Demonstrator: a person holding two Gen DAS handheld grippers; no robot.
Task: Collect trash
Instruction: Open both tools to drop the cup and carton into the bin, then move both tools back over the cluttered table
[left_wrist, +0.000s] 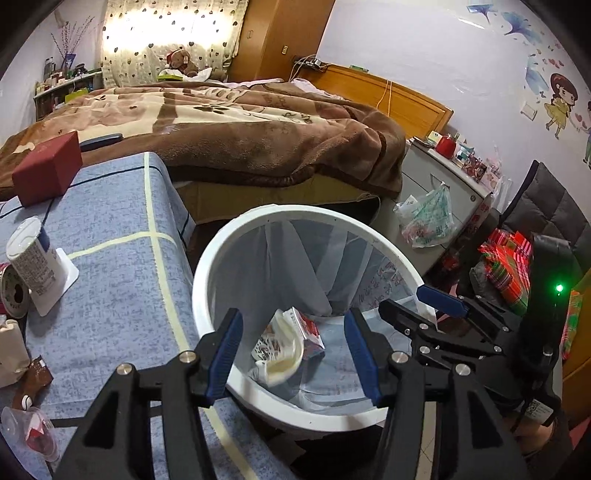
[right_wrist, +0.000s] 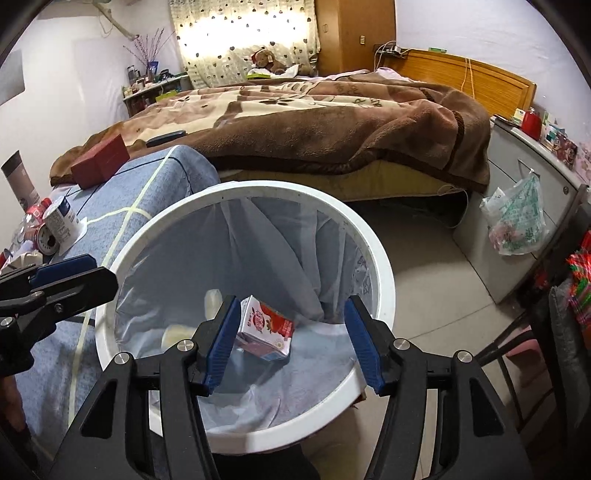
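Note:
A white trash bin with a clear liner stands beside the blue-covered table; it also shows in the right wrist view. Inside lie a red-and-white carton and a crumpled cream wrapper. My left gripper is open and empty above the bin. My right gripper is open and empty over the bin mouth; it also shows at the right of the left wrist view. On the table lie a tipped white cup, a brown wrapper and a clear plastic cup.
A red box sits at the table's far end. A bed with a brown blanket lies behind. A grey cabinet with a hanging plastic bag stands right, next to a dark chair.

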